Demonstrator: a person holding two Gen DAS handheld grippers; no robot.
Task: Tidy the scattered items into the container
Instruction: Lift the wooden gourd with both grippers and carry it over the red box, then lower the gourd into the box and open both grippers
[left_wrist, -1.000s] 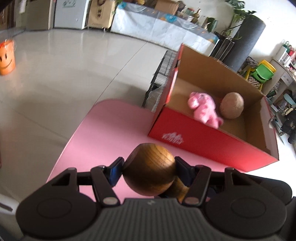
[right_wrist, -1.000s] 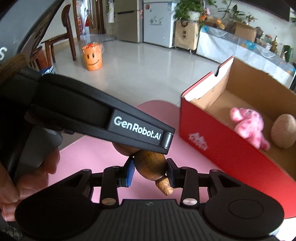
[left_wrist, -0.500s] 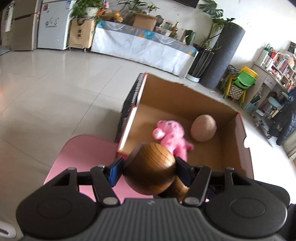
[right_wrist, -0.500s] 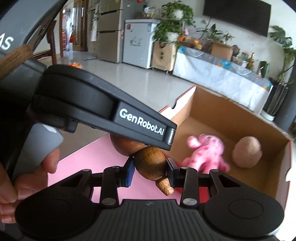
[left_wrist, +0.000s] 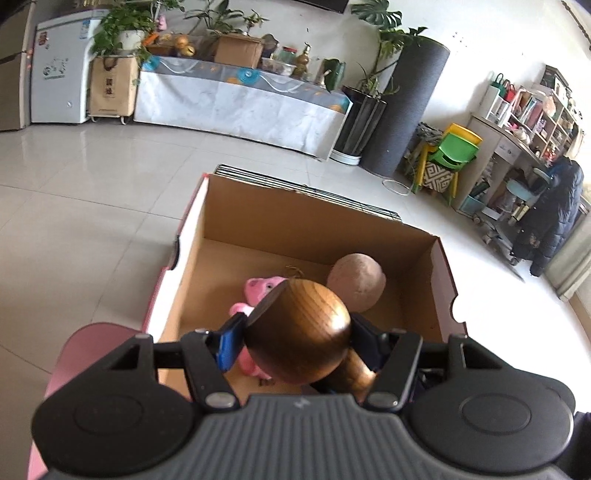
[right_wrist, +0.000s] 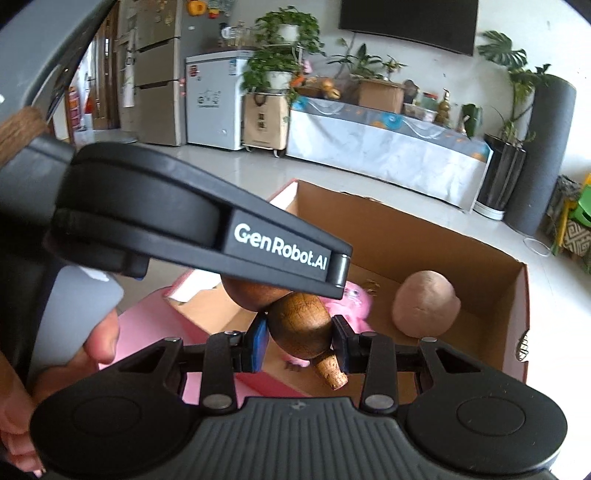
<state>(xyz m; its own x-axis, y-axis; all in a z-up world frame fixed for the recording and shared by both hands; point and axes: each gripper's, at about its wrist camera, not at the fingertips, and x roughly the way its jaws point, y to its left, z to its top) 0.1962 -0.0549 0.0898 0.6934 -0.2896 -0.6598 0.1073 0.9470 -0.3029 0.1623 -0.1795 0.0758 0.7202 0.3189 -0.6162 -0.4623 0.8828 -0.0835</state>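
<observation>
Two claws grip one wooden gourd. Left wrist view: the left claw (left_wrist: 297, 341) is clamped on the wooden gourd's (left_wrist: 299, 332) big bulb, held over the near end of the open cardboard box (left_wrist: 314, 225); directly below and ahead lie a pink plush toy (left_wrist: 258, 290) and a brown ball (left_wrist: 356, 282). Right wrist view: the right claw (right_wrist: 299, 341) pinches the smaller bulb, cork stopper (right_wrist: 332, 373) slanting down-right toward the box floor. Only the plush toy lies under a straight drop; the pink desk (right_wrist: 140, 325) lies behind.
</observation>
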